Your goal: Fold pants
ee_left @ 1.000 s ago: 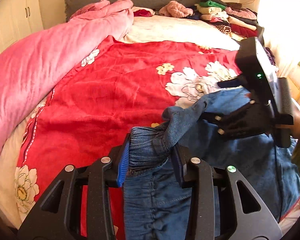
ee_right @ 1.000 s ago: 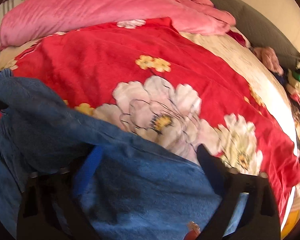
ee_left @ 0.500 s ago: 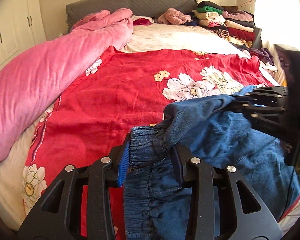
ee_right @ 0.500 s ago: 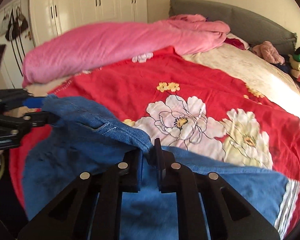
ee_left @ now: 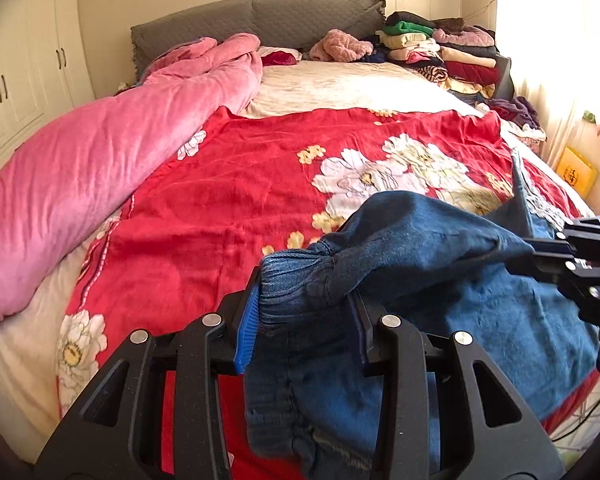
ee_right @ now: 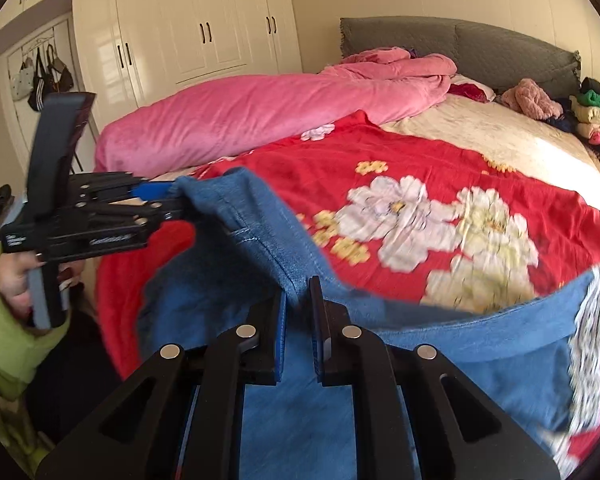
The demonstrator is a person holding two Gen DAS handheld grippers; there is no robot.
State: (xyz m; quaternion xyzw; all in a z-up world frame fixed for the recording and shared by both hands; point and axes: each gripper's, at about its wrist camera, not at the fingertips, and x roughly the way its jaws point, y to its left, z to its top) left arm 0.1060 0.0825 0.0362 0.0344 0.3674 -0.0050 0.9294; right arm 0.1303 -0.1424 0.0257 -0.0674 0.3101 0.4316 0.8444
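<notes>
Blue denim pants (ee_left: 460, 288) hang between my two grippers above the near edge of the bed. My left gripper (ee_left: 304, 312) is shut on the gathered elastic waistband (ee_left: 288, 284) at its left end. My right gripper (ee_right: 298, 308) is shut on the waistband edge further along, and the pants (ee_right: 440, 360) drape below it with a pale frayed hem (ee_right: 588, 320) at the right. The left gripper (ee_right: 168, 196) also shows in the right wrist view, and the right gripper body (ee_left: 580, 264) shows in the left wrist view. The fabric between them sags.
A red floral blanket (ee_left: 240, 184) covers the bed. A rolled pink quilt (ee_left: 92, 152) lies along the left side. Stacked folded clothes (ee_left: 440, 48) sit at the far right by the grey headboard (ee_left: 260, 20). White wardrobes (ee_right: 200, 20) stand left of the bed.
Both grippers have lifted and drawn apart with the pants, so the waistband hangs higher over the bed. The right gripper closed on the fabric within the last second.
</notes>
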